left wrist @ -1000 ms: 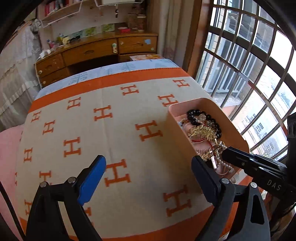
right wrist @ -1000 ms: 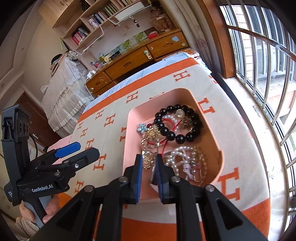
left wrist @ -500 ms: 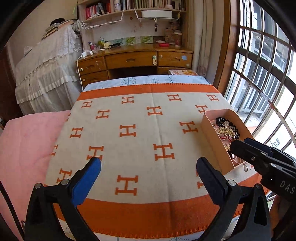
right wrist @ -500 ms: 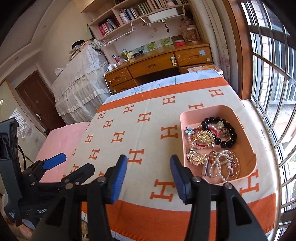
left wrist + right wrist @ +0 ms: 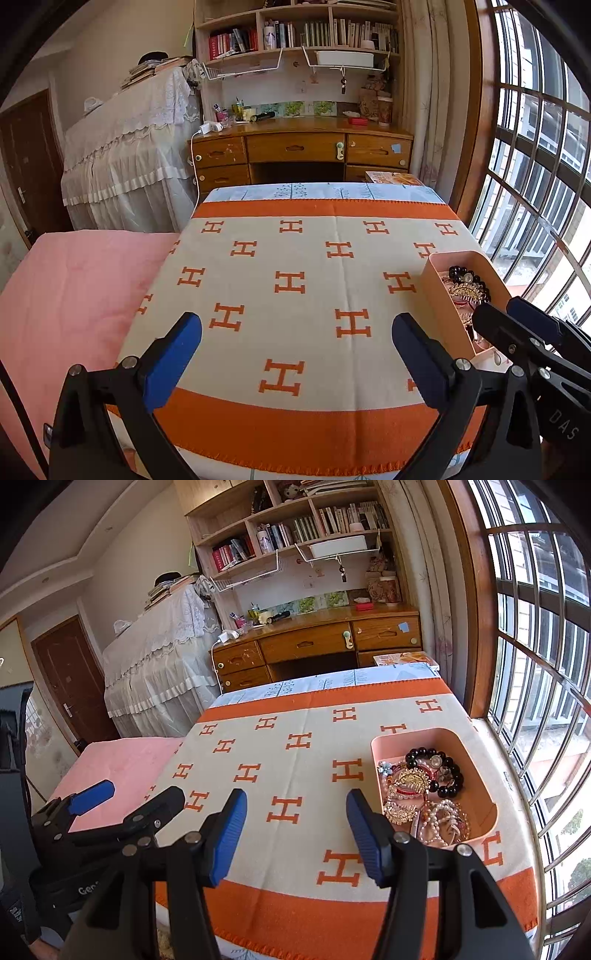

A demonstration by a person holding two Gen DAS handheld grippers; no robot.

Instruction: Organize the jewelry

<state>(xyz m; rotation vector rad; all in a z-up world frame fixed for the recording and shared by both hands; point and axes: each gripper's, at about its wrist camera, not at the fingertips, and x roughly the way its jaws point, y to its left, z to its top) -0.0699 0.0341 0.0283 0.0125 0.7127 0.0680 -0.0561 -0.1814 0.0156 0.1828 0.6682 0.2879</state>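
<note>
From the left wrist camera, the left gripper is hanging above the near part of the orange-and-cream H-patterned blanket, its blue-padded fingers spread wide and gripping nothing. The pink tray is sitting at the blanket's right side, toward the barred window, and only its nearer wall and a strip of its contents are showing: a black bead bracelet and a gold hair comb. The right gripper is reaching in just in front of the tray, hiding the tray's near end.

From the right wrist camera, the right gripper is likewise hovering over bare blanket to the left of the pink tray, jaws spread and empty. The tray's contents are lying in one heap: the black bead bracelet, the gold hair comb, a small blue flower piece, and pearl strands at the near end. Red cord seems to be threading through the pile, though the tangle is too dense to be sure what it belongs to. The left gripper is showing at the tray's far left, open.

Judging by this, all visible jewelry is gathered in the tray and none is lying on the blanket; gathering looks finished, and any sorting within the tray appears undone.
</note>
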